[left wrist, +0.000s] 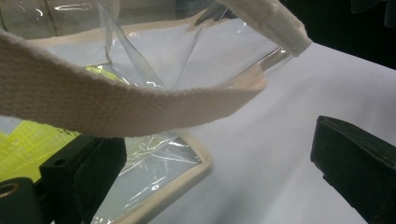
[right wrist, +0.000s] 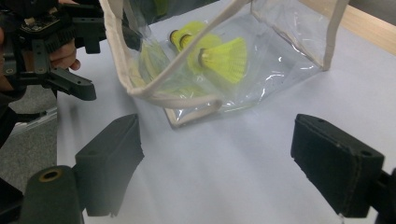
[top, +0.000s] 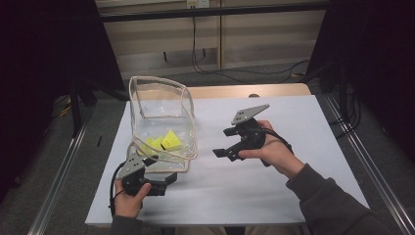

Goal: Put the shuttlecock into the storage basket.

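A clear plastic bag (top: 159, 103) with beige trim stands open on the white board. Several yellow shuttlecocks (top: 169, 142) lie inside it, and show through the clear wall (right wrist: 224, 58). My left gripper (top: 164, 178) sits at the bag's near corner. Its jaws stand wide apart (left wrist: 219, 172), with the bag's bottom edge (left wrist: 187, 172) beside the left one. A beige strap (left wrist: 116, 102) hangs across just in front. My right gripper (top: 222, 149) hovers to the right of the bag, open (right wrist: 219, 168) and empty, pointing at the bag (right wrist: 280, 46). It also sees the left gripper (right wrist: 86, 58).
The white board (top: 274, 186) lies on a wooden table whose far edge (top: 244, 90) shows behind it. Metal rails (top: 362, 161) run along both sides. Cables (top: 215, 71) lie on the floor at the back, with dark curtains left and right.
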`<state>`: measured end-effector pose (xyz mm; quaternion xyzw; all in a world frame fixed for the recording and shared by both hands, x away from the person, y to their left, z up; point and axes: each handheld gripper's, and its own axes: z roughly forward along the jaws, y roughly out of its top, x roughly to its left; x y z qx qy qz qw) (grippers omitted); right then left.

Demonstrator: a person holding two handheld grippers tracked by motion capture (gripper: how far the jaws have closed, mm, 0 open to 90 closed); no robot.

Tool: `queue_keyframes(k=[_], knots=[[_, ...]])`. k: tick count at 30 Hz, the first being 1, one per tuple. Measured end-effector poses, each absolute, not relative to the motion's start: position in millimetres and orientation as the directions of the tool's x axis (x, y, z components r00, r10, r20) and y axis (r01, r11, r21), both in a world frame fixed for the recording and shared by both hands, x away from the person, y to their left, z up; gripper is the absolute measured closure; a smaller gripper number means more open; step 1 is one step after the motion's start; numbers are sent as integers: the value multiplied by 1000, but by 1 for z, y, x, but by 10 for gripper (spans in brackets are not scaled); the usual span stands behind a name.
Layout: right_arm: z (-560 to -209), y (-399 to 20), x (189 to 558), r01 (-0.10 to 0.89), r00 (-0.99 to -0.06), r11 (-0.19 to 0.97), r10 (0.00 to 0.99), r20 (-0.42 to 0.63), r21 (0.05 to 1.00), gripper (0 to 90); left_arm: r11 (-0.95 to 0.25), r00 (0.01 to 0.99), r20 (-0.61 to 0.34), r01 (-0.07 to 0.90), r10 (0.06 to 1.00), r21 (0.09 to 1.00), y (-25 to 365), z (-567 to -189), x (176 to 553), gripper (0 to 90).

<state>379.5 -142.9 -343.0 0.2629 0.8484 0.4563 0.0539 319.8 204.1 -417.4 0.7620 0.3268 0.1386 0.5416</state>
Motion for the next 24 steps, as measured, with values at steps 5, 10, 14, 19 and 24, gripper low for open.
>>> queue_keyframes(k=[5, 10, 14, 19, 24], knots=[[-349, -153, 378, 404, -848, 432, 507, 153, 806, 157, -198, 748, -144, 348, 648, 916, 204, -417, 320, 36], [-355, -164, 374, 412, -841, 426, 518, 156, 805, 154, -198, 748, -144, 348, 648, 916, 204, -417, 320, 36], [-359, -172, 372, 415, -835, 414, 527, 158, 810, 154, -197, 747, -144, 348, 649, 916, 203, -417, 320, 36], [-363, -182, 371, 423, -824, 397, 543, 163, 814, 153, -205, 751, -139, 345, 646, 916, 203, -417, 320, 36], [-370, -192, 369, 434, -813, 386, 558, 169, 814, 153, -200, 749, -142, 347, 648, 916, 203, -417, 319, 36]])
